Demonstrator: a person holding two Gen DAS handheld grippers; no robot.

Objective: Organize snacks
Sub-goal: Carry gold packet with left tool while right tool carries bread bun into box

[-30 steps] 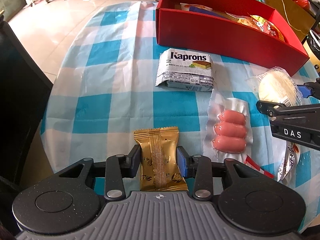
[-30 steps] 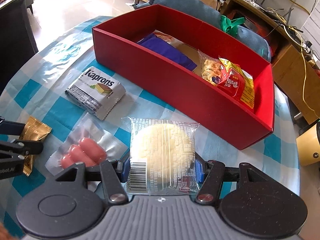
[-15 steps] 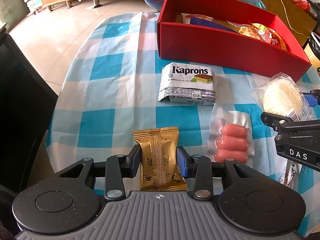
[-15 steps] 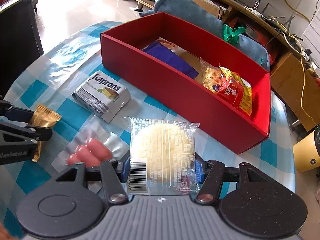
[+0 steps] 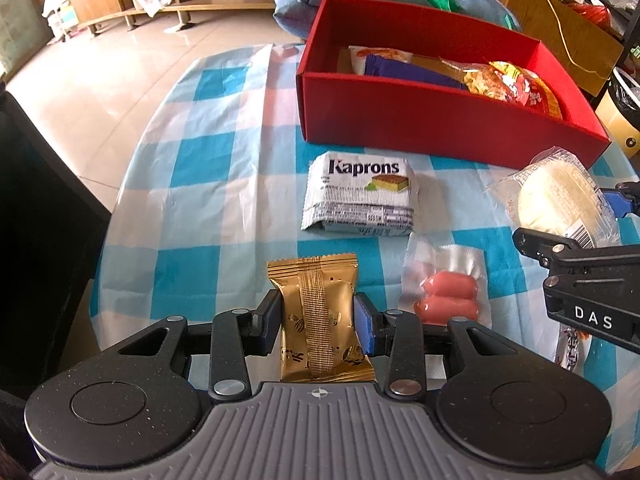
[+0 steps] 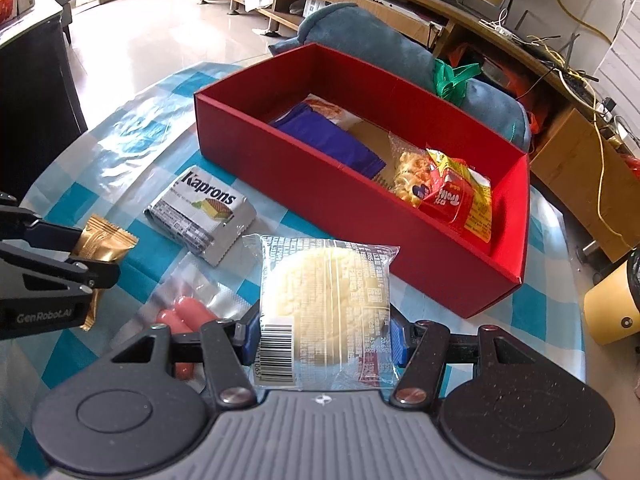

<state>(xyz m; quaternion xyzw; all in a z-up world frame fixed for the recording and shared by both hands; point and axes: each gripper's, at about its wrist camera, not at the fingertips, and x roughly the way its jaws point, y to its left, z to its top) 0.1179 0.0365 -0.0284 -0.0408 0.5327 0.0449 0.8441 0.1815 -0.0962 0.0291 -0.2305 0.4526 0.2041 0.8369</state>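
Observation:
My left gripper (image 5: 318,320) is shut on a gold foil snack packet (image 5: 320,312), held above the checked tablecloth. My right gripper (image 6: 324,332) is shut on a clear-wrapped round pale cake (image 6: 324,300), lifted near the red box (image 6: 304,176). The red box holds a purple packet (image 6: 332,144), a noodle snack bag (image 6: 444,196) and other wrappers. On the cloth lie a silver Kaprons wafer pack (image 5: 360,196) and a vacuum pack of pink sausages (image 5: 444,300). The left gripper with its gold packet (image 6: 102,240) shows at the left of the right wrist view; the cake (image 5: 556,200) shows at the right of the left wrist view.
The round table's blue-and-white cloth (image 5: 208,184) drops off at the left toward a dark chair (image 5: 36,240). A blue cushion (image 6: 368,44) lies behind the box. A small wrapper (image 5: 572,350) lies under the right gripper. A yellow bin (image 6: 612,308) stands on the floor.
Both grippers have risen with their packets, so the table and red box look smaller and more of the box's inside shows. The grips are unchanged.

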